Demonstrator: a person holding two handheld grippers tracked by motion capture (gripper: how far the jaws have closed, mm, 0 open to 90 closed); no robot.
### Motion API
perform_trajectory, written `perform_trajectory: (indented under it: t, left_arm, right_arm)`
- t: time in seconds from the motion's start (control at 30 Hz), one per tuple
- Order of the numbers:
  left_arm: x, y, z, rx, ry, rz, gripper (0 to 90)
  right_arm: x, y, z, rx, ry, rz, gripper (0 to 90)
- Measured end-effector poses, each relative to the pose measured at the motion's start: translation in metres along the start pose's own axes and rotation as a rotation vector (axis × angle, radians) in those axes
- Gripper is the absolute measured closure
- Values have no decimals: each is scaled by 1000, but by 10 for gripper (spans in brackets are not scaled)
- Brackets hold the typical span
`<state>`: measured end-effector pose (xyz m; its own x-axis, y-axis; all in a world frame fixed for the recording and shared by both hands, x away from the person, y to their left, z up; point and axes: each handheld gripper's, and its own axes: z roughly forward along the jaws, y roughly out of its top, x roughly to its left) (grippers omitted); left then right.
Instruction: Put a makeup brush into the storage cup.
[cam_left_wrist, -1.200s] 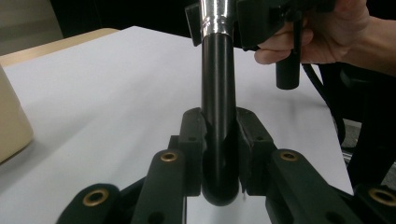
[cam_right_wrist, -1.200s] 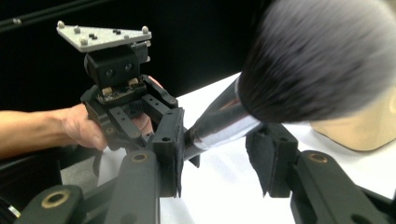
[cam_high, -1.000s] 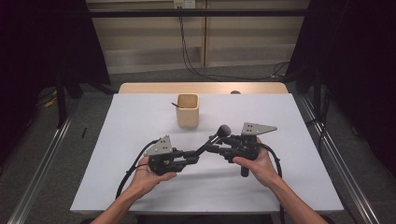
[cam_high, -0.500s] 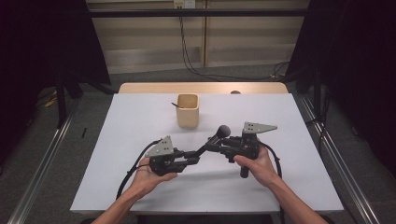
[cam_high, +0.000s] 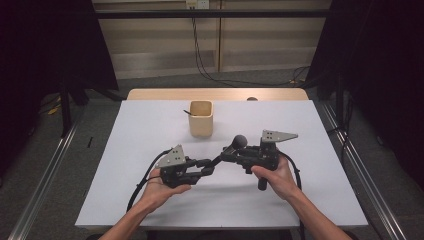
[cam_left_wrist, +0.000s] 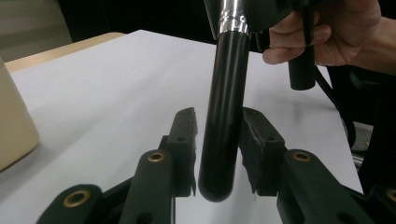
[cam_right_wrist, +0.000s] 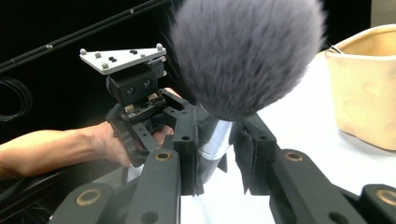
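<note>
A makeup brush with a fluffy grey head (cam_high: 240, 141) (cam_right_wrist: 247, 56), a silver ferrule and a black handle (cam_left_wrist: 224, 116) hangs slanted above the white table (cam_high: 310, 130). My right gripper (cam_high: 227, 152) (cam_right_wrist: 217, 126) is shut on the ferrule just below the head, after closing its jaws over the last second. My left gripper (cam_high: 206, 166) (cam_left_wrist: 218, 122) has the handle's lower end between its jaws, which have just been opening. A narrow gap shows at one pad, so it stands open around the handle.
A beige cup (cam_high: 201, 118) (cam_right_wrist: 364, 88) stands behind the grippers toward the table's far edge, with a thin dark stick at its rim. Cables trail from both grippers toward the front edge. Dark curtains and floor rails flank the table.
Both hands have stayed where they were. The brush keeps the same slant between the two grippers.
</note>
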<state>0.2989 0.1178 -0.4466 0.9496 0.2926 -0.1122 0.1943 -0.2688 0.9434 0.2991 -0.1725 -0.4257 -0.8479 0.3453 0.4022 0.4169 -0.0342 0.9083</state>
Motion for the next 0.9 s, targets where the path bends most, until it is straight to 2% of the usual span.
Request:
perform_trajectory:
  t: [0.17,0.27,0.43,0.5,0.6,0.73,0.8,0.9]
  left_arm:
    - [0,1,-2,-2,20,-17,561]
    - [1,1,-3,13,39,-27,430]
    - [1,3,-8,10,67,-25,324]
    - [2,4,-10,9,63,-49,272]
    - [2,6,-13,24,83,-50,176]
    - [6,7,-17,47,97,-93,47]
    - [8,7,-20,47,96,-98,26]
    - [9,8,-26,37,105,-80,19]
  right_arm:
    - [-1,1,-2,3,-12,-7,721]
    - [-1,2,-3,12,-11,-6,720]
    - [-1,4,-6,11,-16,-5,721]
    - [-1,5,-7,10,-18,-7,721]
    - [-1,6,-10,11,-23,-12,721]
    - [-2,7,-13,32,-33,-20,720]
    - [-2,7,-14,39,-33,-20,721]
    - [-1,9,-16,52,-31,-25,720]
